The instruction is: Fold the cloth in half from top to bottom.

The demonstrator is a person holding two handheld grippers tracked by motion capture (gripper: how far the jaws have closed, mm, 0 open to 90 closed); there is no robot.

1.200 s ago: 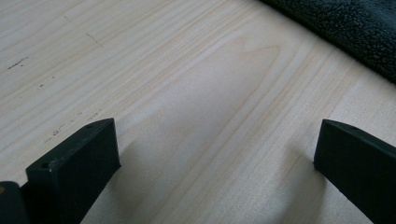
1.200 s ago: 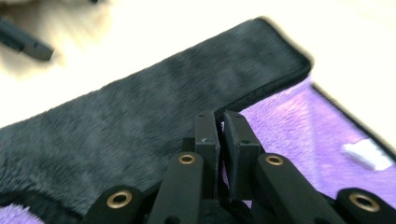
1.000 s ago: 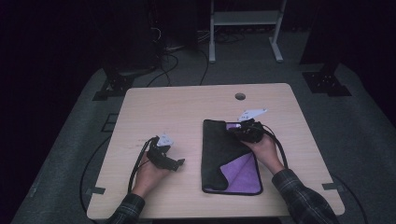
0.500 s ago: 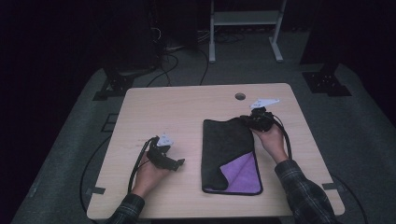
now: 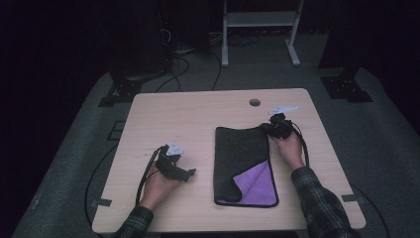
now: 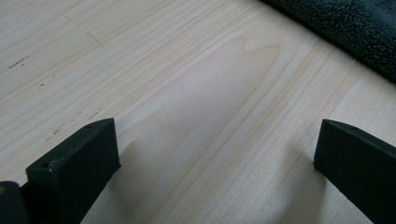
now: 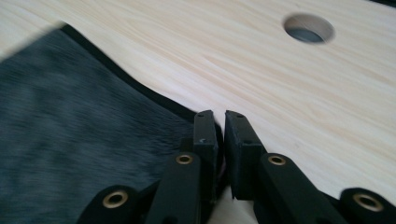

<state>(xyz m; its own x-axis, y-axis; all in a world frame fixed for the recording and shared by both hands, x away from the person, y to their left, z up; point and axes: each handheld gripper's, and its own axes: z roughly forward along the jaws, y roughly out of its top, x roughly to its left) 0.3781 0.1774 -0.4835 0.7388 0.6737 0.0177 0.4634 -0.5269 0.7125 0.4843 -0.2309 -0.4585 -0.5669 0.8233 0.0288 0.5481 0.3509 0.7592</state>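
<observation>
Cloth: we found the cloth (image 5: 242, 158) lying flat on the right half of the surface (image 5: 198, 114), dark side up, with its near right corner turned back to show purple.
Right hand-held gripper (image 5: 275, 130): it sat at the cloth's far right corner; its jaws were together with only a thin slit between them, and we could not tell whether the hem was pinched.
Left hand-held gripper (image 5: 184, 173): it rested on bare wood left of the cloth, jaws wide apart and holding nothing.
Step in hand: we judged it to be working the far corner, to spread or fold the cloth.
Doing it well: we would keep the corner low, draw it smoothly, and steady the near edge with the free hand-held gripper.
High view: it gave us the cloth's whole outline and the purple flap.
Right gripper view: it showed the jaw slit, the cloth's bound edge (image 7: 140, 91) and the hole (image 7: 308, 28) beyond.
Left gripper view: it showed the open jaws and the cloth's pile (image 6: 355, 28).
</observation>
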